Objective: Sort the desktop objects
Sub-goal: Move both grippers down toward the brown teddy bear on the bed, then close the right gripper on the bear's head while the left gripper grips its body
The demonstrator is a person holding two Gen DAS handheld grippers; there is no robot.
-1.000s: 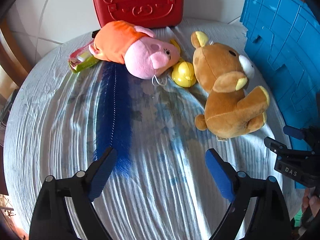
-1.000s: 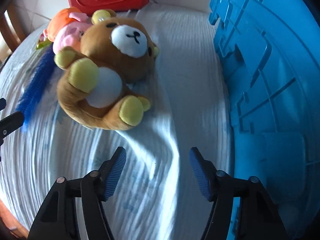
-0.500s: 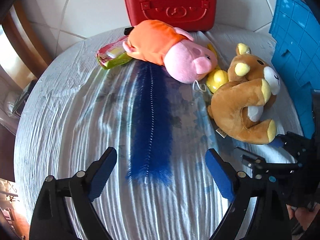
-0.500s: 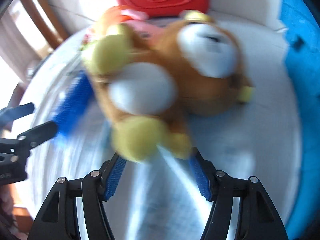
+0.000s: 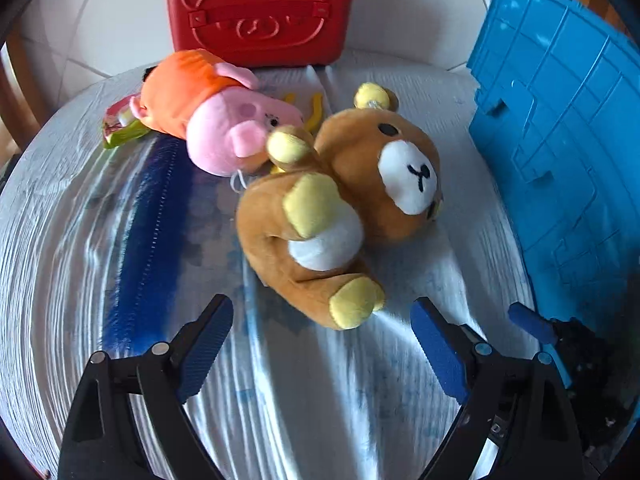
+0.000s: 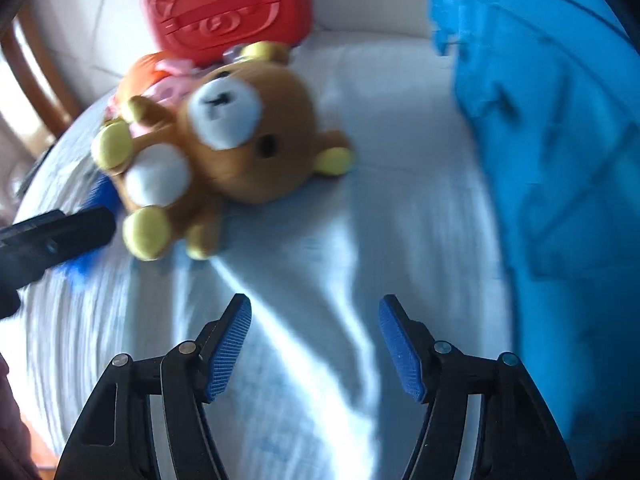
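Note:
A brown teddy bear [image 5: 340, 208] lies on its back on the white cloth, its face turned toward the blue crate [image 5: 560, 140]. My left gripper [image 5: 322, 344] hangs open just short of the bear's yellow foot, with nothing between its fingers. In the right wrist view the bear [image 6: 224, 140] lies up and to the left of my right gripper [image 6: 314, 340]. That gripper's jaws are opening over bare cloth, with nothing between them. A pink pig plush in orange [image 5: 216, 120] touches the bear's raised arm. A blue fuzzy brush [image 5: 148, 240] lies left of the bear.
A red bear-face case [image 5: 260, 12] stands at the back against the wall. A green and pink packet [image 5: 120, 124] sits beside the pig. A yellow toy [image 5: 316, 108] peeks out behind the bear. The crate [image 6: 540, 120] walls off the right side. Wooden chair parts show at far left.
The bear has rolled over and now shows its face and belly to the left camera. My right gripper has drawn back from it; the bear's foot no longer sits at its fingertips.

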